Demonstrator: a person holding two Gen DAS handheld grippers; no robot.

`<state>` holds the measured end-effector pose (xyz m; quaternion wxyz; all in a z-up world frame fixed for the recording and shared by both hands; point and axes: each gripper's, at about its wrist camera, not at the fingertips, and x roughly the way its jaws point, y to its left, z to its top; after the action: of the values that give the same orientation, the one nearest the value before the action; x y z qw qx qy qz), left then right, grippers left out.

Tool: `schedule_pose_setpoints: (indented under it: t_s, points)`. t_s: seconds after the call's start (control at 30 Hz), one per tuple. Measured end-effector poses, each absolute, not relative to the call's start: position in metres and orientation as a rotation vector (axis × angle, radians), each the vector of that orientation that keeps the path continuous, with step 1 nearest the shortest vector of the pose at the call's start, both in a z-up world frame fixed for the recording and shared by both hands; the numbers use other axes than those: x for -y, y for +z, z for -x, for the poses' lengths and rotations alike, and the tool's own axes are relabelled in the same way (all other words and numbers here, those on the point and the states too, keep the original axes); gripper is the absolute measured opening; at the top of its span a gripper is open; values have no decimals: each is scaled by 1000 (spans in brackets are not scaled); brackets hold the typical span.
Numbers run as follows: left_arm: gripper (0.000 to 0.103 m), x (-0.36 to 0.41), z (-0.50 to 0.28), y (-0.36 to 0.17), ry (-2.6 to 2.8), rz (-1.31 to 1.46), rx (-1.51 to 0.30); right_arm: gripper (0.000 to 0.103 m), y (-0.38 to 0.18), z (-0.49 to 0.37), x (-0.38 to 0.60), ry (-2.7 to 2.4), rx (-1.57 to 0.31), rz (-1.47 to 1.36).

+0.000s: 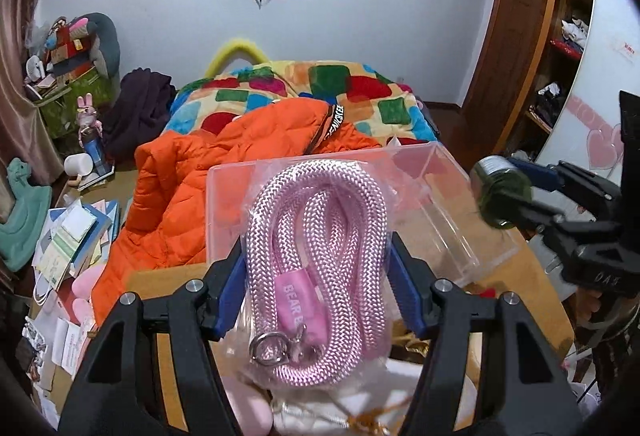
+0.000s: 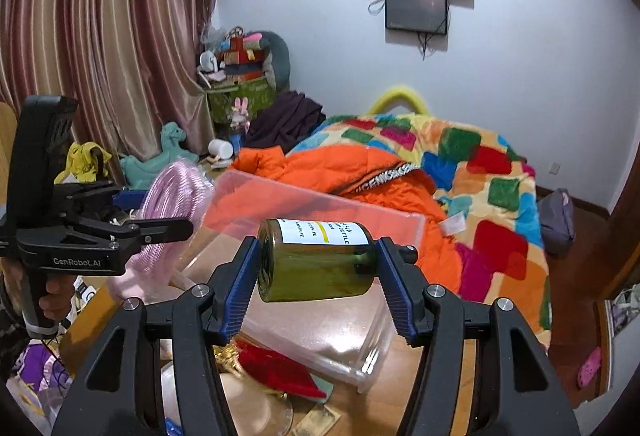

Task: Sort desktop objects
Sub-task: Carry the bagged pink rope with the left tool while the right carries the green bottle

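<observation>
Both loads hang just short of the clear bin, which lies ahead of and below the two grippers on the desk. Left gripper, half spread and tilted down, clamps a bagged pink rope whose loop runs forward over the bin's near wall. Right gripper, equally near, pinches a green bottle end to end, its long axis crosswise.
</observation>
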<state>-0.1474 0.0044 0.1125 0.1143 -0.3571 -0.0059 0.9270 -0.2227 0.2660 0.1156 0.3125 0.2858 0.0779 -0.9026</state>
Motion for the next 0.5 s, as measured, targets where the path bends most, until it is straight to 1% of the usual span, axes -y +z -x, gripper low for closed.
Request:
schedule_pose_setpoints:
  t_s: [0.23, 0.5]
  points:
    - [63, -11, 174, 100, 2700, 1107, -24, 55, 91, 249, -250, -2334, -245, -830]
    - [62, -25, 190, 81, 2669, 1163, -122, 55, 71, 261, -239, -2314, -312, -884]
